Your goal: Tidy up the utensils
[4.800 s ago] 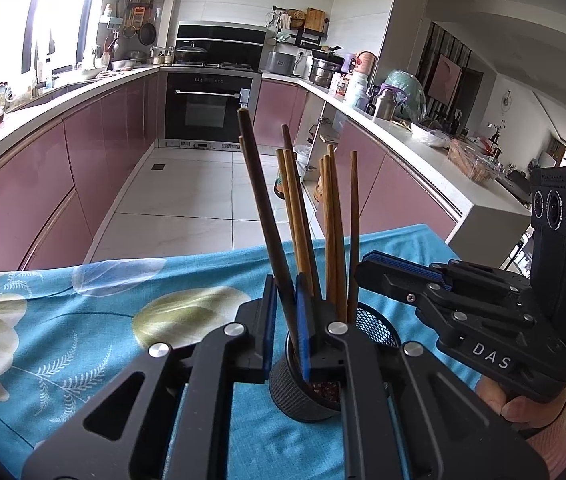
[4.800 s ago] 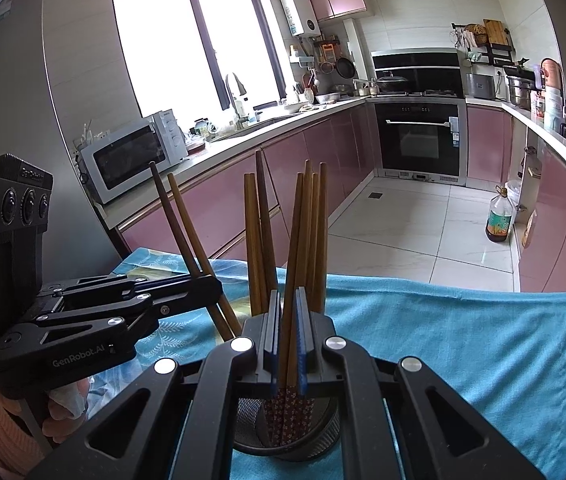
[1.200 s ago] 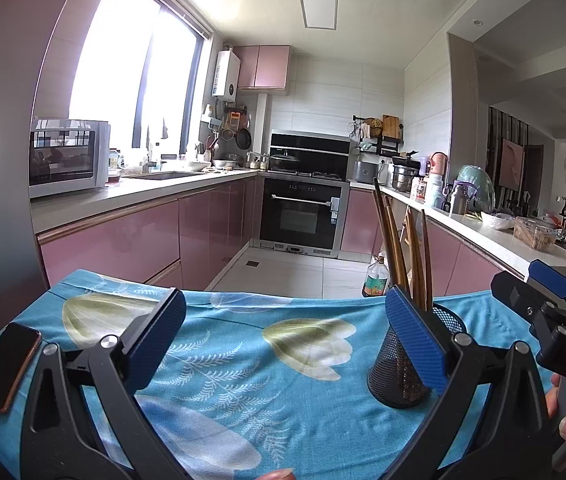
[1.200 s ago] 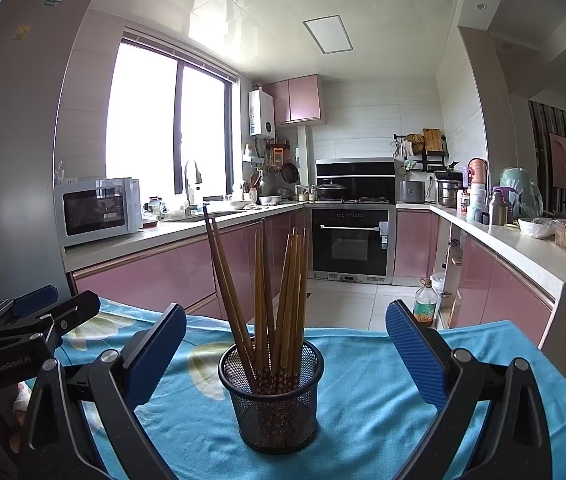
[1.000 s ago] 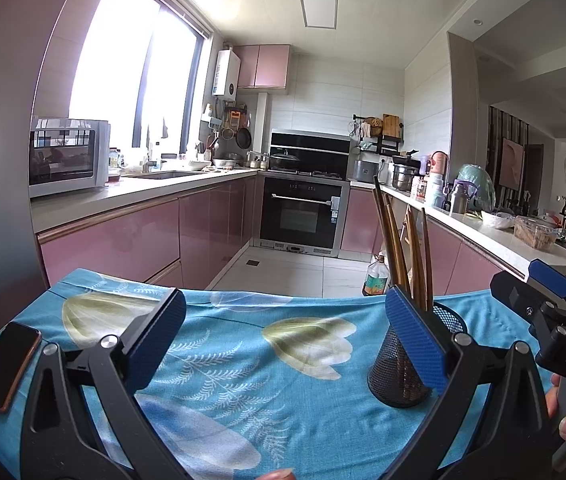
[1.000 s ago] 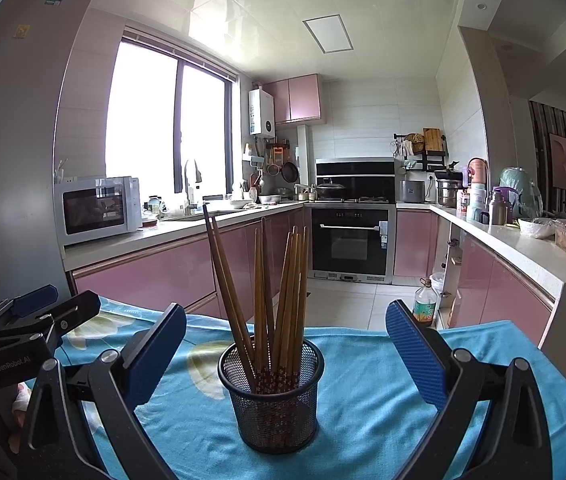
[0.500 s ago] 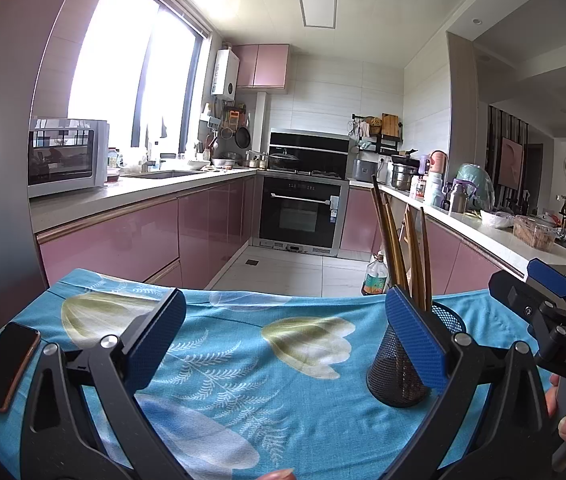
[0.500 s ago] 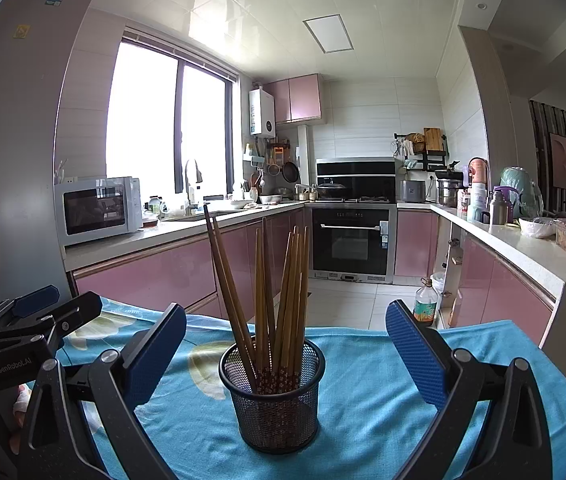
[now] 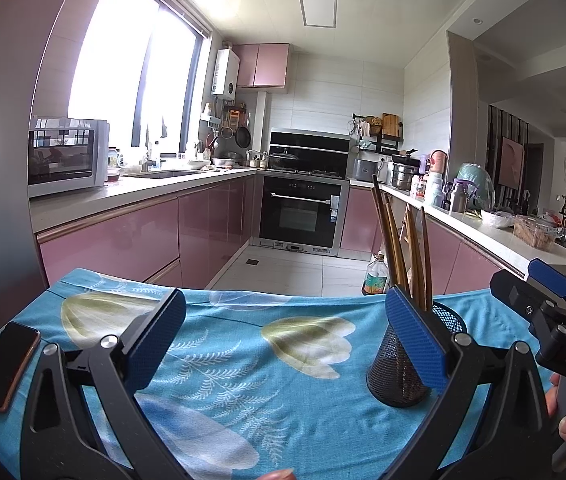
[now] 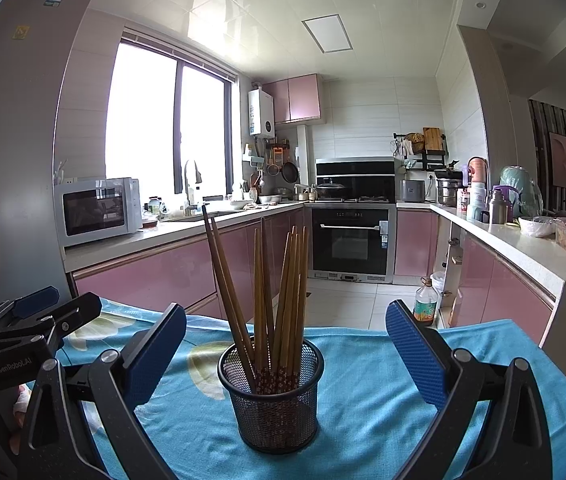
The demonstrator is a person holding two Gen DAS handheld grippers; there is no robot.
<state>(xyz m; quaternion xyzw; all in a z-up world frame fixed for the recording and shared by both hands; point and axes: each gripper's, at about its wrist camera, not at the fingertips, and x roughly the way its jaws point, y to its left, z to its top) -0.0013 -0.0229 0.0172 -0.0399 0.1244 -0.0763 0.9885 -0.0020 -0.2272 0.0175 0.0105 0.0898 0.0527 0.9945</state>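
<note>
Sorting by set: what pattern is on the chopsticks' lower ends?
Dark red with small pale flowers, seen through the mesh holder on the chopsticks; right wrist view.

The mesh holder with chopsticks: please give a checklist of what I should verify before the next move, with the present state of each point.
1. Mesh holder stands upright on the blue tablecloth: ok.
2. Chopsticks all inside the holder, none on the cloth: ok.
3. Right gripper open and empty: ok.
4. Left gripper open and empty: ok.
5. Phone lies near the cloth's left edge, apart from the holder: ok.
6. More utensils waiting outside both views: cannot tell.
</note>
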